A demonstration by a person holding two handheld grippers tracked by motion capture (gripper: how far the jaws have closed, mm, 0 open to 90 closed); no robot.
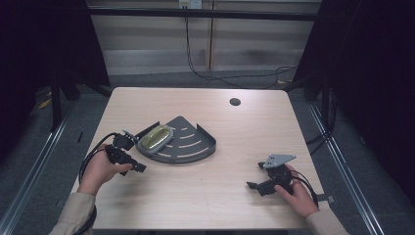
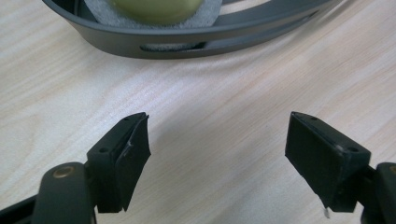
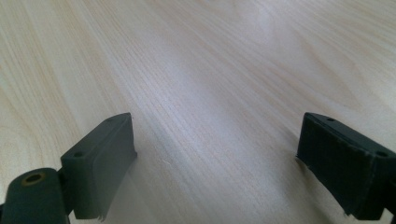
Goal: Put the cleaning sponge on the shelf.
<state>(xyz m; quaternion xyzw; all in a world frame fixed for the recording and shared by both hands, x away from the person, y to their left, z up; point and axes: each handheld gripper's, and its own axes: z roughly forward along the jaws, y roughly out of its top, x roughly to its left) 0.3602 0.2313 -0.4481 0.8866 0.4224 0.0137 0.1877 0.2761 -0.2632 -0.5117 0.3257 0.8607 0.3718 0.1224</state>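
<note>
The left gripper (image 1: 131, 152), jaws spread and empty, is hovering just beside the grey corner shelf tray (image 1: 195, 147), whose yellow-green soap (image 1: 155, 135) is lying straight ahead. The right gripper (image 1: 255, 176), likewise released, is resting well apart on the counter (image 1: 210, 196).

Lab recording booth, bare wooden table (image 1: 205, 191), dark curtains (image 1: 44, 44), metal frame (image 1: 195, 13)

surface: pale wood table (image 1: 205, 196) | on it: 1 dark corner rack (image 1: 188, 142)
</note>
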